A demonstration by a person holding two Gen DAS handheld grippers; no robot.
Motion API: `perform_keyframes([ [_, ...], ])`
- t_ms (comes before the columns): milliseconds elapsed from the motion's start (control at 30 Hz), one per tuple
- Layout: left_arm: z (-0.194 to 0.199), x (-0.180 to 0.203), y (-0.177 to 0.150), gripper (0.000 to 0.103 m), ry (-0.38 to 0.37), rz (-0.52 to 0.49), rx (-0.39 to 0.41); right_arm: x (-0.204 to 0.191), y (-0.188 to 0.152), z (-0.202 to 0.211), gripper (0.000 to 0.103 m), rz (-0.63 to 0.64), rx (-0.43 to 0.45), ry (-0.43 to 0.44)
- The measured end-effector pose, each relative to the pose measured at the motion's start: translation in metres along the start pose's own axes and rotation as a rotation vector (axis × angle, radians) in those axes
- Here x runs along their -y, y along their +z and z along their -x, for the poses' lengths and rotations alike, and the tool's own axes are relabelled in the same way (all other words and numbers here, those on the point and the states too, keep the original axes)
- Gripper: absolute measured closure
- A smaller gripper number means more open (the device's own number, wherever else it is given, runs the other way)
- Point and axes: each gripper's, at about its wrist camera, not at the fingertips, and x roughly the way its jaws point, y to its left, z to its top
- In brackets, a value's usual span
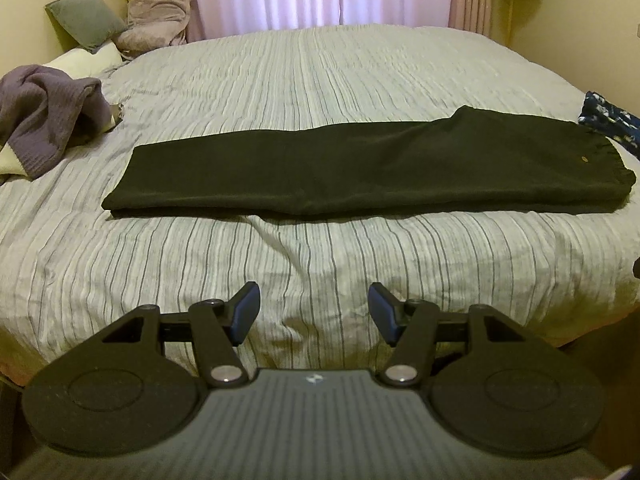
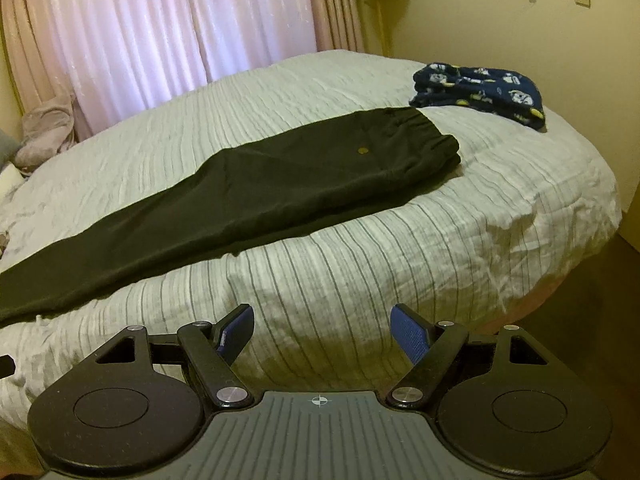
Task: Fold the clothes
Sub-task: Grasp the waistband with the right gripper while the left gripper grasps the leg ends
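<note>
Left wrist: black trousers (image 1: pixel 360 168) flat on bed (image 1: pixel 304 264), beyond spread left gripper (image 1: pixel 314 314)

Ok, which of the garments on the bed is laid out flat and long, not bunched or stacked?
The black trousers stretched across the striped bedspread. The purple knit sweater lies crumpled, and the navy patterned fleece is a compact folded bundle.

Black trousers (image 1: pixel 360 168): folded lengthwise, one leg over the other, lying flat across the striped bedspread (image 1: pixel 312 80) near its front edge. Elastic waistband to the right, hems to the left; small round button visible near the waist. Fabric dark, smooth, lightly creased.

Navy patterned garment (image 2: pixel 484 90): folded, beyond the waistband, at the bed's right side.

Purple sweater (image 1: pixel 48 112): crumpled, unfolded, at the bed's left.
</note>
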Motion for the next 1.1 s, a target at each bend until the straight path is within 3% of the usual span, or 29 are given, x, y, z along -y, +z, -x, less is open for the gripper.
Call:
perform_keyframes([
  [433, -0.034, 0.021, 0.026, 0.046, -0.022, -0.019, -0.027, 0.028, 0.018, -0.034, 0.025, -0.033, -0.043, -0.028],
  [500, -0.041, 0.022, 0.028, 0.046, -0.068, -0.010, -0.015, 0.037, 0.021, -0.039, 0.025, -0.050, -0.042, -0.031],
  [633, -0.052, 0.024, 0.032, 0.047, -0.194, -0.024, 0.042, 0.072, 0.027, -0.049, 0.025, -0.187, -0.017, 0.052],
  [833, -0.072, 0.028, 0.045, 0.065, -0.373, -0.014, 0.090, 0.125, 0.037, -0.064, 0.025, -0.395, 0.021, 0.180],
  [933, -0.089, 0.023, 0.054, 0.066, -0.450, 0.069, 0.068, 0.151, 0.043, -0.077, 0.025, -0.532, 0.034, 0.276],
  [1033, -0.109, 0.014, 0.063, 0.067, -0.513, 0.183, 0.030, 0.168, 0.052, -0.093, 0.046, -0.638, 0.060, 0.351],
  [1100, -0.123, 0.005, 0.066, 0.067, -0.547, 0.260, 0.000, 0.178, 0.058, -0.106, 0.046, -0.705, 0.078, 0.393],
])
